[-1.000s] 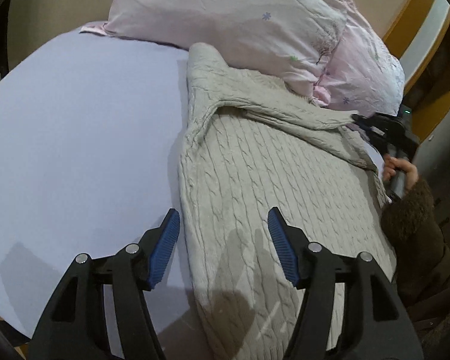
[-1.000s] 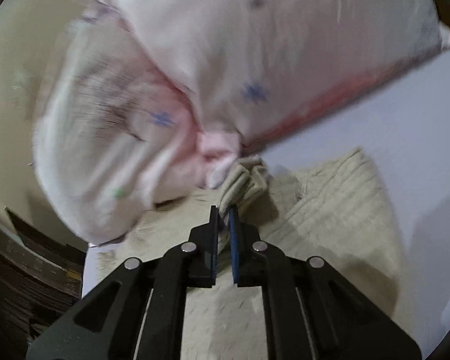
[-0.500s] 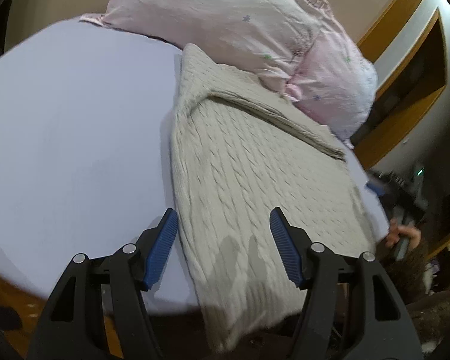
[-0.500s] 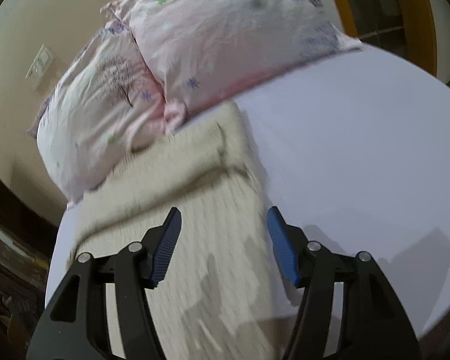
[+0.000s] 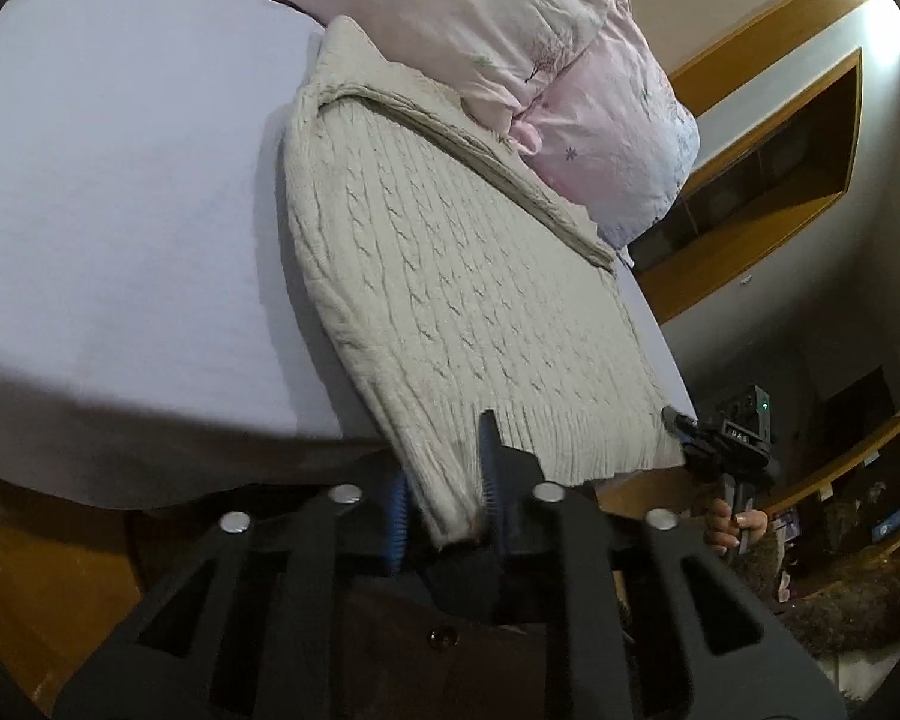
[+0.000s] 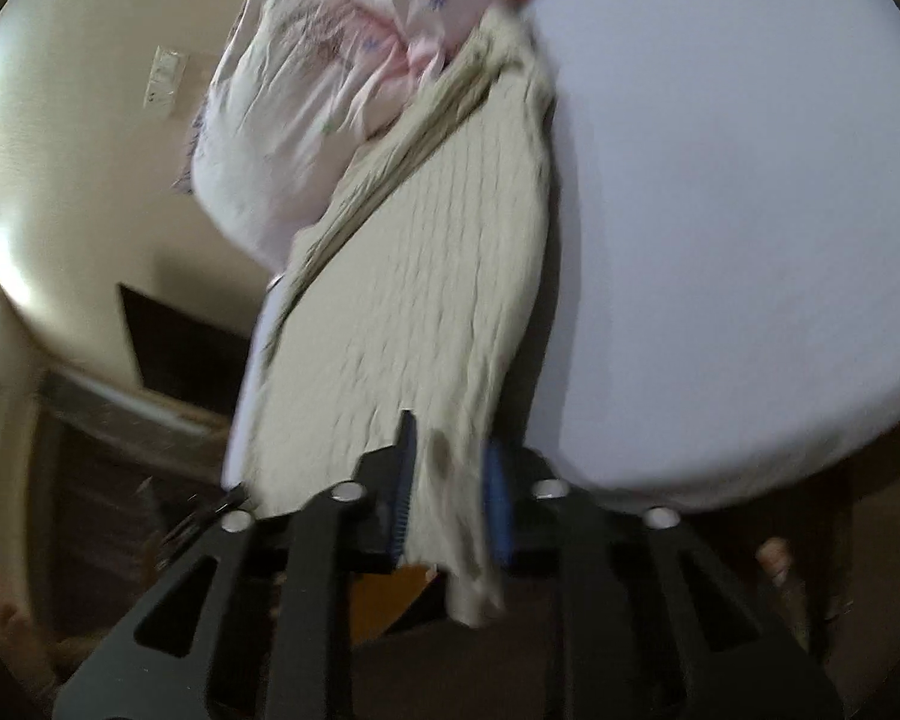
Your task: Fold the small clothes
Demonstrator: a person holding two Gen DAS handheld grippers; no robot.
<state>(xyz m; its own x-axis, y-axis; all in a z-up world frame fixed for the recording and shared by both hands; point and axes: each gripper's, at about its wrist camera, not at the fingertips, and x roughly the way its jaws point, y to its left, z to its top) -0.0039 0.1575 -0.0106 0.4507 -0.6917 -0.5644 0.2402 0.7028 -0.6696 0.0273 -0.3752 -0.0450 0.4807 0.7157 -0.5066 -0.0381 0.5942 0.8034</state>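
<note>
A beige cable-knit sweater lies flat on a lilac bed sheet, its ribbed hem hanging over the near edge. My left gripper is closed on the hem's left corner, the knit pinched between its blue pads. My right gripper is closed on the hem's other corner; the sweater is blurred in that view. The right gripper also shows in the left wrist view, at the sweater's right corner.
Two pink floral pillows lie at the head of the bed, touching the sweater's top edge. Wooden shelving stands to the right. The bed's wooden frame runs below the sheet edge. A wall socket is on the beige wall.
Both grippers dropped back to the near bed edge and closed on the sweater's hem corners. The right one had let go of the sleeve near the pillows and opened half a second ago.
</note>
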